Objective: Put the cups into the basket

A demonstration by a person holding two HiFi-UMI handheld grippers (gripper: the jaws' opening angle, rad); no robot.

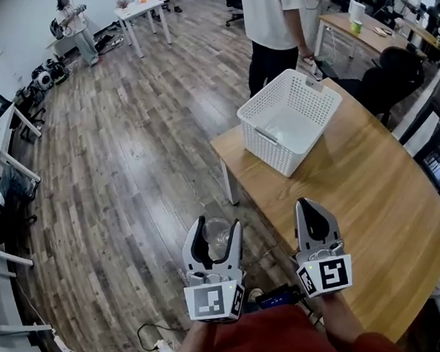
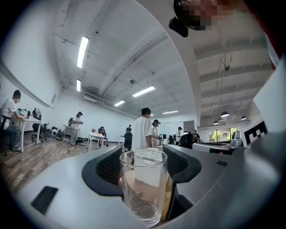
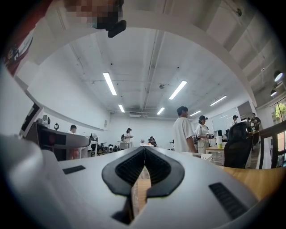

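left gripper (image 2: 144, 154): 1 clear cup (image 2: 144, 188) is gripped upright between its jaws, over the floor beside the table (image 1: 364, 194) | right gripper (image 3: 144, 154): jaws are closed together, nothing is held | 1 white basket (image 1: 264, 149) is seen on the 1 wooden table, well ahead of the 2 grippers
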